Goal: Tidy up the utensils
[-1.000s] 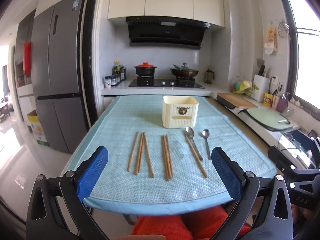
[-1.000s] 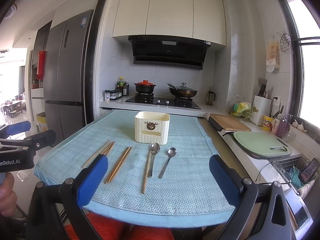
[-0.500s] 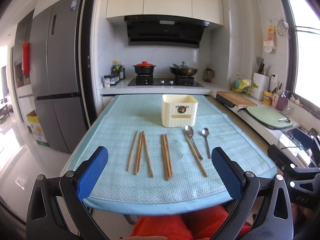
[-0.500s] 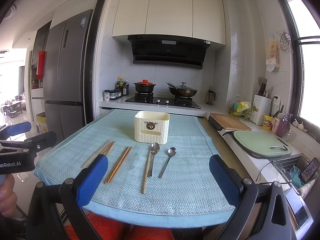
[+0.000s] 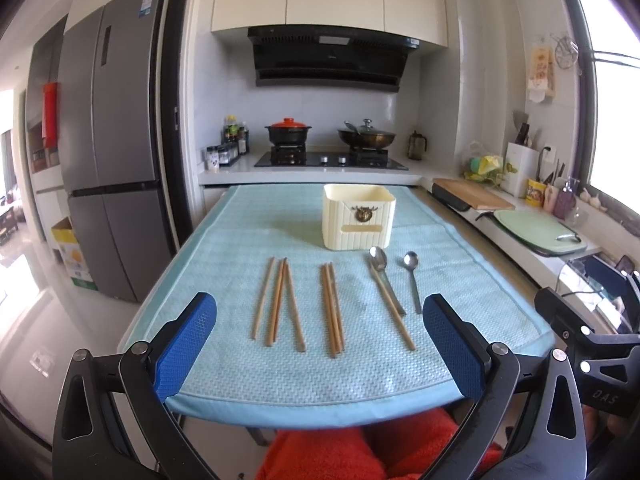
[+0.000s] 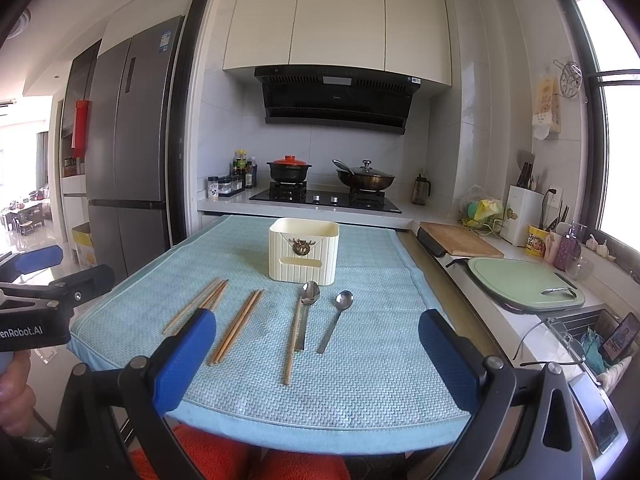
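Note:
Wooden chopsticks lie on a light blue mat (image 5: 240,248): a loose group (image 5: 276,300) at the left, a tight pair (image 5: 332,310) in the middle, and a single stick (image 5: 394,312) beside a large steel spoon (image 5: 380,270). A smaller spoon (image 5: 412,276) lies to its right. Behind them stands a cream ribbed holder box (image 5: 358,216) (image 6: 303,250). My left gripper (image 5: 320,344) is open above the mat's near edge, empty. The right gripper (image 6: 316,360) is likewise open and empty, near the single stick (image 6: 292,340), both spoons (image 6: 306,312) (image 6: 336,320) and the pair (image 6: 236,326).
Behind the table runs a counter with a hob, a red-lidded pot (image 5: 288,132) and a wok (image 5: 366,136). To the right are a wooden board (image 5: 472,196), a green board (image 5: 536,232) and a sink. A fridge (image 5: 112,140) stands left. Orange cloth shows below the table edge.
Both views have shifted only slightly; the utensils and the box lie where they were, and both grippers remain open.

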### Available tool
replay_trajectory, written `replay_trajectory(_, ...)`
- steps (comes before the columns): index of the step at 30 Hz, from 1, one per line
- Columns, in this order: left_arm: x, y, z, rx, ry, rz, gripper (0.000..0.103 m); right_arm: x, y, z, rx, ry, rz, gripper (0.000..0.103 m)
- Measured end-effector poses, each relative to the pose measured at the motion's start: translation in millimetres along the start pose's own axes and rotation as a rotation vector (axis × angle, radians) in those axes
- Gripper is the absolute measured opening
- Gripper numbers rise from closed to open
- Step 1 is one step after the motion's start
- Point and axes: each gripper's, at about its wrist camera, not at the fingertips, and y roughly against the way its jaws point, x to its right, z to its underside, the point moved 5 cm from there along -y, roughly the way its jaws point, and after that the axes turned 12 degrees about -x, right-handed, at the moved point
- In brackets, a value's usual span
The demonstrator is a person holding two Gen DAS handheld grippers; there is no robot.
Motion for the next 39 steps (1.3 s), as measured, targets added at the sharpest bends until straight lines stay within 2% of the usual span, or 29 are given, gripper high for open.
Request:
replay_trajectory(17,0.5,-9.8,-3.8,-0.023,-0.001,0.003,0.103,-3.5,-10.9,-0.9,-0.029,0.009,-0.006,0.103)
replay_trajectory(21,0.6,-14.1,-3.2,-0.040,0.002,0.024,0.103,-5.2,-15.2,-1.6,-0.041,0.012,-0.007,0.103)
replay_trajectory(26,-4.9,-27.3,-2.7,-0.072,0.014,0.068,0.103,-7.5,-22.3,-1.3,-0.060,0.021,-0.014,0.103)
replay_trajectory(30,-4.8,-42.8,0.3,-0.130,0.014,0.117,0.103,-7.9,-31.0,-0.4,-0.085,0.023,-0.017,0.103)
replay_trajectory(34,-8.5,-59.3,1.6,-0.183,0.037,0.129,0.103,-9.5,-41.8,1.4,-0.116,0.025,-0.020,0.103)
replay_trajectory(39,-11.5,-71.5,2.6,-0.203,0.056,0.120,0.103,-10.4,-55.6,1.7,-0.151,0.028,-0.035,0.103)
